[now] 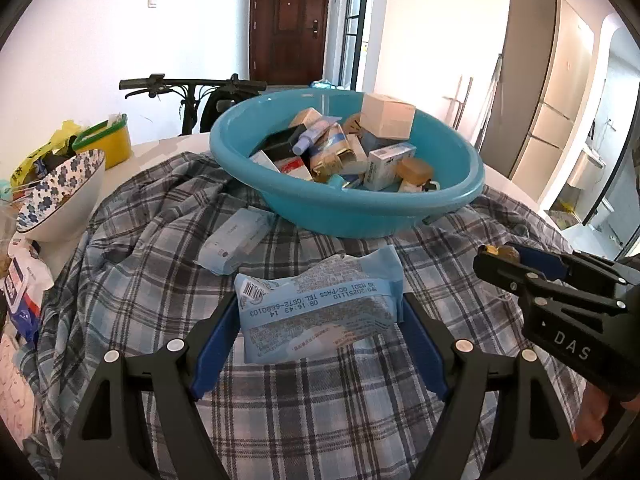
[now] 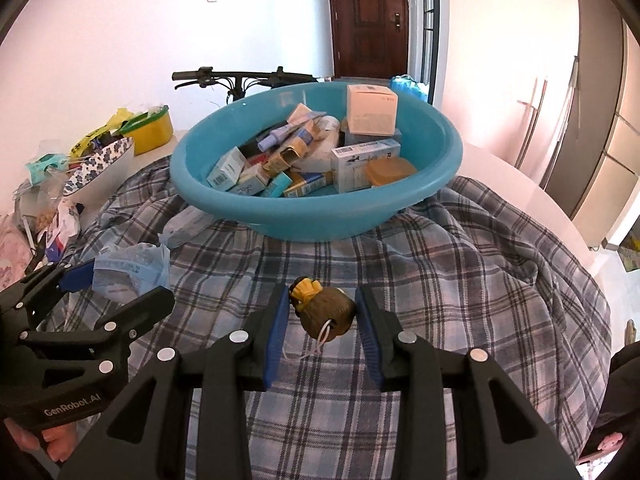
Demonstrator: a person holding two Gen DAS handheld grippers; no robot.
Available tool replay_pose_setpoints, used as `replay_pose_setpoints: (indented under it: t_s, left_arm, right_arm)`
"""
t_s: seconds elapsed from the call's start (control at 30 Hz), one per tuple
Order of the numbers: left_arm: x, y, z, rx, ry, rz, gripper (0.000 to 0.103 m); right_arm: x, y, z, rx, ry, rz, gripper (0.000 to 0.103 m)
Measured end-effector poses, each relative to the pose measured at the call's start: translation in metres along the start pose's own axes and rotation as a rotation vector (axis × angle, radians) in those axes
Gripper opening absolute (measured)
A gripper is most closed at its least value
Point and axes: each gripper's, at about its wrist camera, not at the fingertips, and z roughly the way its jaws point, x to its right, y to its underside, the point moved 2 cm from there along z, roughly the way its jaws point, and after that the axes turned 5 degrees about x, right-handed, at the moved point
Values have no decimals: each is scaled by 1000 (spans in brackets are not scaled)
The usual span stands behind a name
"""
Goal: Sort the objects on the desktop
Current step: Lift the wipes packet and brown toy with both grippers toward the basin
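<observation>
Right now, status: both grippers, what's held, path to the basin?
Left gripper shut on blue wipes pack. Right gripper shut on small brown figurine. Basin ahead, already piled with boxes; nothing between.

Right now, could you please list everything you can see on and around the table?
basin: one, teal, on the plaid cloth, full of small boxes and tubes
plaid cloth: one, grey-blue, over the table
wipes pack: one, light blue, between the left gripper's fingers
second pack: one, pale blue, on the cloth beside the basin
figurine: one, brown and yellow, in the right gripper
bowl: one, blue-flowered, far left
tub: one, yellow
left gripper: black, blue pads
right gripper: same, shut
</observation>
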Motion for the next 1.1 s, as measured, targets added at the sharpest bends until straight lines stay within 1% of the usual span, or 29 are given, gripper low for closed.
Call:
replay_pose_setpoints:
  t_s: [0.17,0.43,0.63,0.8,1.1]
  left_arm:
    - [1,-9,-12,34,-2,5,81]
    - [1,-26,-24,80,-7,20,81]
    - [-2,-51,-34,131,-2,8,81]
    - [-1,-72,-47,190,-10,28,81]
    - [2,-106,-61,257,14,11,81]
  right_arm:
    - [-7,-4,-7,18,4,-27,33]
    - [-10,-22,-23,72,5,-46,33]
    - [-10,-42,-31,114,-3,-29,33]
    - [-11,-61,-44,166,2,-40,33]
    - [-9,-95,-66,259,18,-69,33]
